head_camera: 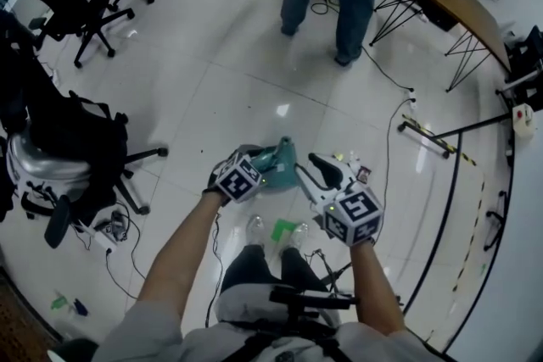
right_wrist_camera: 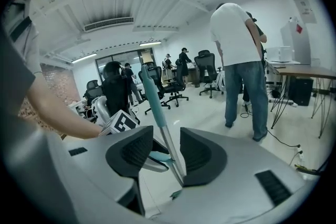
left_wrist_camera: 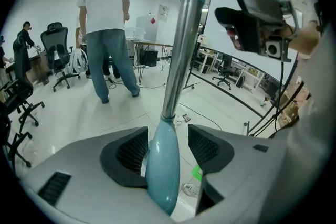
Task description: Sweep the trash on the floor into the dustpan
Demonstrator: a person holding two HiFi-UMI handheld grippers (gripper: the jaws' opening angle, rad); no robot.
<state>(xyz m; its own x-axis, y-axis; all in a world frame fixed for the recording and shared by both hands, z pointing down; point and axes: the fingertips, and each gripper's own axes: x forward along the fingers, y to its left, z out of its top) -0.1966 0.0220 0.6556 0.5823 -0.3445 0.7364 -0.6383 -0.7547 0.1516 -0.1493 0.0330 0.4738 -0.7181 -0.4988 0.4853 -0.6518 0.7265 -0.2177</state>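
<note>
Left grey gripper (left_wrist_camera: 167, 149) gaped around a fat teal-necked silver pole (left_wrist_camera: 178, 50), right grey gripper (right_wrist_camera: 167, 153) around a skinny silver pole (right_wrist_camera: 169, 147), looked like the pick-up step, clamping next; tiny trash scraps (head_camera: 352, 159) lay mid-frame, right of the teal plastic dustpan (head_camera: 278, 164).

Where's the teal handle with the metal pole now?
In the left gripper view, the teal handle rises between the left gripper's open jaws, nearer the left-hand one, with a person in jeans beyond on the left.

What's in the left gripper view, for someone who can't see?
A teal handle on a metal pole stands between the open jaws of the left gripper. Behind it stands a person in a white shirt and jeans.
</note>
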